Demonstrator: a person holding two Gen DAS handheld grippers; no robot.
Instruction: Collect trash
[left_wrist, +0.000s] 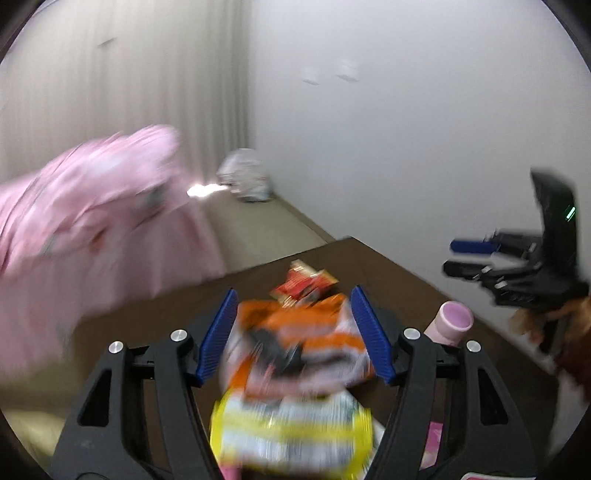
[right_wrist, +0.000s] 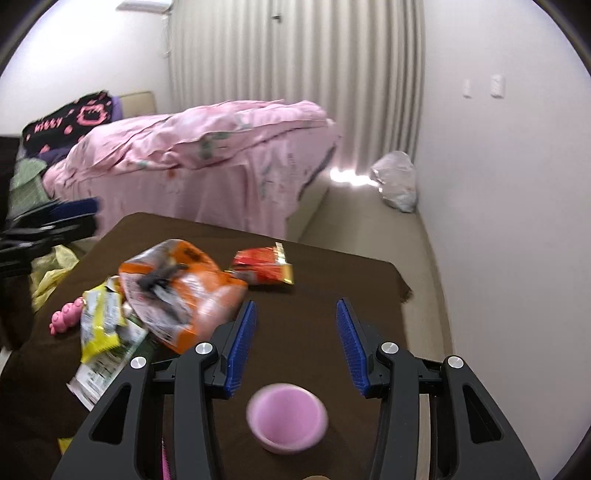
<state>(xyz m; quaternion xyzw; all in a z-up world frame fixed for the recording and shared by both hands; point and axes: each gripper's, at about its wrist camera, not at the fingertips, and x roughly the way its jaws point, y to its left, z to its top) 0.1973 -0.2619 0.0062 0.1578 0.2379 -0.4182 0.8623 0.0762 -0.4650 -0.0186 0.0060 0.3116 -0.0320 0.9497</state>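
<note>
Several wrappers lie on a low brown table (right_wrist: 332, 273): an orange snack bag (right_wrist: 181, 288), a red wrapper (right_wrist: 264, 267) behind it and a yellow wrapper (right_wrist: 99, 321) at the left. A pink cup (right_wrist: 287, 421) stands upright near the front. My right gripper (right_wrist: 296, 302) hangs open and empty above the cup. In the left wrist view, my left gripper (left_wrist: 294, 291) is open, its blue pads on either side of the blurred orange snack bag (left_wrist: 295, 339) without pressing it. The right wrist view puts the left gripper (right_wrist: 95, 213) in the air off the table's left edge.
A bed with pink bedding (right_wrist: 207, 147) stands behind the table. A full white plastic bag (right_wrist: 397, 181) sits on the floor in the corner by the curtain. A yellow plastic bag (right_wrist: 51, 273) lies left of the table, and a pink toy (right_wrist: 64, 317) sits on it.
</note>
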